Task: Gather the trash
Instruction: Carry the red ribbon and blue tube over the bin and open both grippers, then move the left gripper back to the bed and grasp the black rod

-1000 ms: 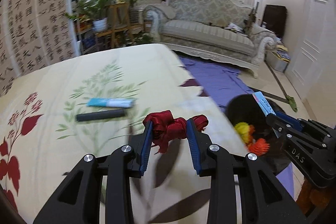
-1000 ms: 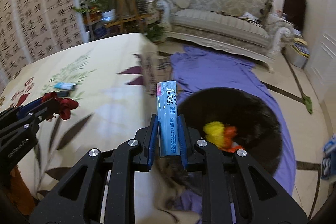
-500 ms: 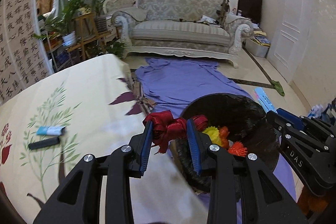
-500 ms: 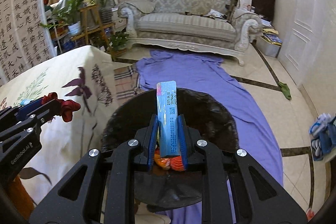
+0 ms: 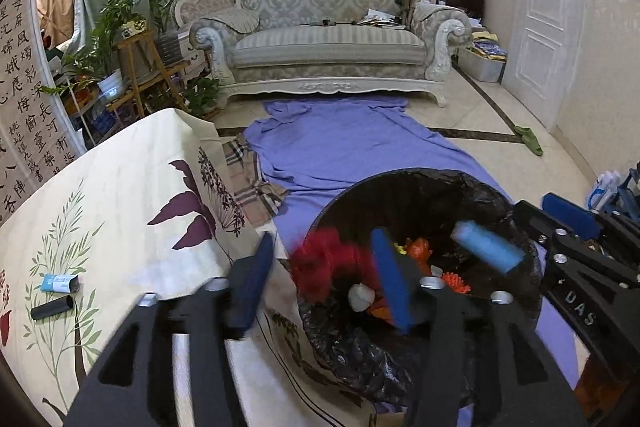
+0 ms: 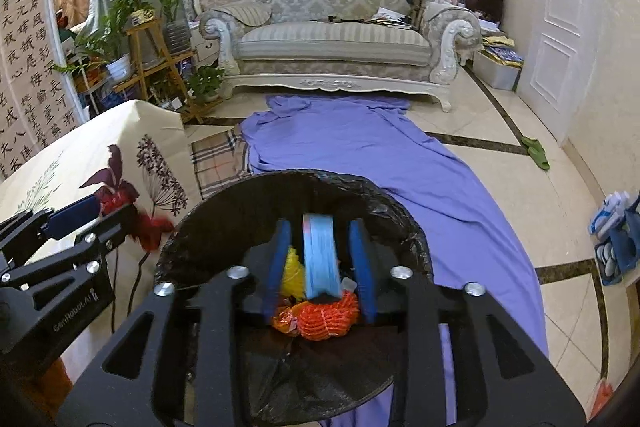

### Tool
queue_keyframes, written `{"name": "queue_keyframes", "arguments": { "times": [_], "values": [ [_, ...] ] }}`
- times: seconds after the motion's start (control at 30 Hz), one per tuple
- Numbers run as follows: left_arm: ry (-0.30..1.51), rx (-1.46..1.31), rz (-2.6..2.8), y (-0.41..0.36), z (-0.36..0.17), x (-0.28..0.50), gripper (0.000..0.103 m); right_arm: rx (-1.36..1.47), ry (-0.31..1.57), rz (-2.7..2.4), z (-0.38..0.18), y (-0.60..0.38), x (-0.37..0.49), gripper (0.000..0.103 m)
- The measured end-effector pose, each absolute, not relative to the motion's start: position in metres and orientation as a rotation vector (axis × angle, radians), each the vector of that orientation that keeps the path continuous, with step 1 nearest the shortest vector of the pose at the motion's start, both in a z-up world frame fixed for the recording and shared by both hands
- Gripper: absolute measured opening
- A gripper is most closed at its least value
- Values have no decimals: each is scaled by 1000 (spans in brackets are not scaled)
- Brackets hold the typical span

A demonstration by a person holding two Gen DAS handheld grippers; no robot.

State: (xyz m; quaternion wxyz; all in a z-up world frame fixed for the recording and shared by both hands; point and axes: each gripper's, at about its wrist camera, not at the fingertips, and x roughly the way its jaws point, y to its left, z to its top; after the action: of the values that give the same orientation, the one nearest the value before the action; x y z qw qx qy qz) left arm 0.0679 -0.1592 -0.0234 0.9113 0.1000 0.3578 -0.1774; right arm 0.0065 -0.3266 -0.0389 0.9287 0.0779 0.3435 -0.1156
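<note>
A black bag-lined bin (image 5: 424,179) (image 6: 304,177) stands on the floor beside the table, with yellow and orange scraps (image 6: 324,315) inside. My left gripper (image 5: 322,243) hangs over its near rim, jaws opening. A crumpled red wrapper (image 5: 324,263), blurred, sits loose between the pads, clear of the left one. My right gripper (image 6: 319,225) is over the bin mouth, jaws opening, and a light blue packet (image 6: 320,259) drops blurred between its pads, touching neither. In the left wrist view that packet (image 5: 488,247) falls into the bin.
The floral-cloth table (image 5: 120,195) lies to the left, bearing a small blue packet (image 5: 60,283) and a black cylinder (image 5: 52,307). A purple sheet (image 5: 352,147) covers the floor up to a sofa (image 5: 328,47). Plant stands (image 5: 136,67) stand at left.
Both grippers swung from over the table to above the bin. Their jaws then spread, letting go of the red wrapper and the blue packet.
</note>
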Motion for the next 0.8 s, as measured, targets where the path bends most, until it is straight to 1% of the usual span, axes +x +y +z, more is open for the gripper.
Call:
{"name": "queue_keyframes", "arguments": {
  "times": [0.17, 0.27, 0.4, 0.53, 0.8],
  "values": [
    [745, 181, -344, -150, -23, 68, 70, 168, 704, -246, -41, -331, 5, 35],
    [745, 175, -336, -148, -20, 67, 72, 166, 707, -243, -41, -329, 4, 36],
    [741, 168, -313, -137, -16, 64, 73, 163, 707, -229, -39, -322, 3, 37],
    [742, 154, -285, -120, -12, 60, 73, 155, 704, -199, -35, -308, 2, 42],
    [766, 101, -166, -62, -10, 51, 73, 116, 713, -79, -29, -256, 13, 42]
  ]
}}
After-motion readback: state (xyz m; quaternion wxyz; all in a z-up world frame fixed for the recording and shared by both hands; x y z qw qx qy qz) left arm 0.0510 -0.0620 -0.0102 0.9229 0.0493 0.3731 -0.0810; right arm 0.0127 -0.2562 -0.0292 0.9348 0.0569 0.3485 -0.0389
